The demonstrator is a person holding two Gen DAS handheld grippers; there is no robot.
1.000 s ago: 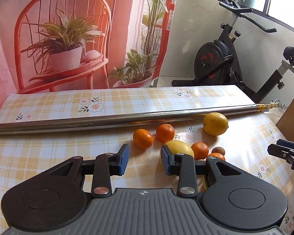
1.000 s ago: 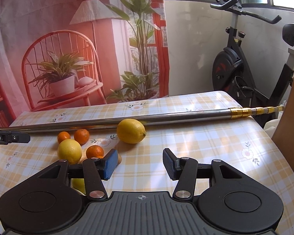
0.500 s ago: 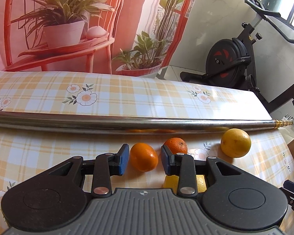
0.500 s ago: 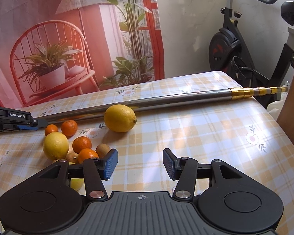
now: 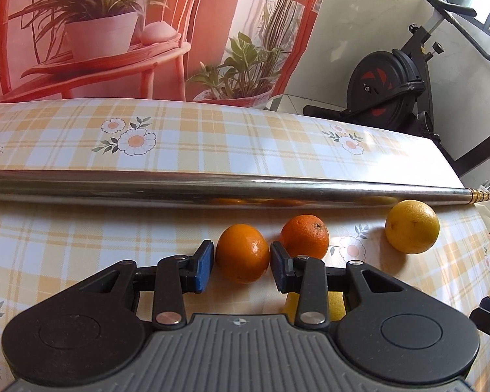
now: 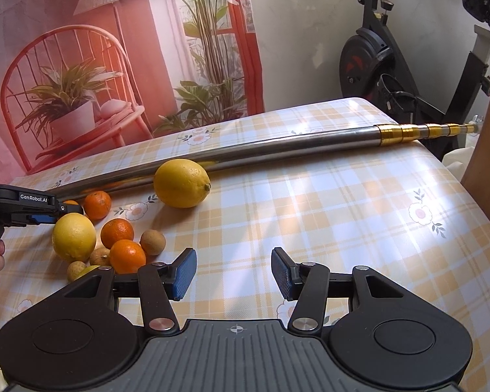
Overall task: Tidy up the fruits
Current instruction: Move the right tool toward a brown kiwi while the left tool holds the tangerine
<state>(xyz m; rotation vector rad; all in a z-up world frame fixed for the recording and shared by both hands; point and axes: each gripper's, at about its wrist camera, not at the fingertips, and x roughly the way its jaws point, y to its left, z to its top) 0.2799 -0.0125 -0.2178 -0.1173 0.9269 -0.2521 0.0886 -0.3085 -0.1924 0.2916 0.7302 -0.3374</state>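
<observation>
Plaid tablecloth (image 6: 310,228), steel pole (image 5: 212,187) (exercise bike (image 6: 392,58) behind)

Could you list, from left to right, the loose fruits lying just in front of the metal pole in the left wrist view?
Orange between the left gripper's fingers → second orange → large lemon.

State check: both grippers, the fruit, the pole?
left gripper: open, jaws around an orange, pads not clearly pressing
orange: on the table, between the jaws
right gripper: open, empty
lemon: loose, beside the pole
pole: lying flat
</observation>
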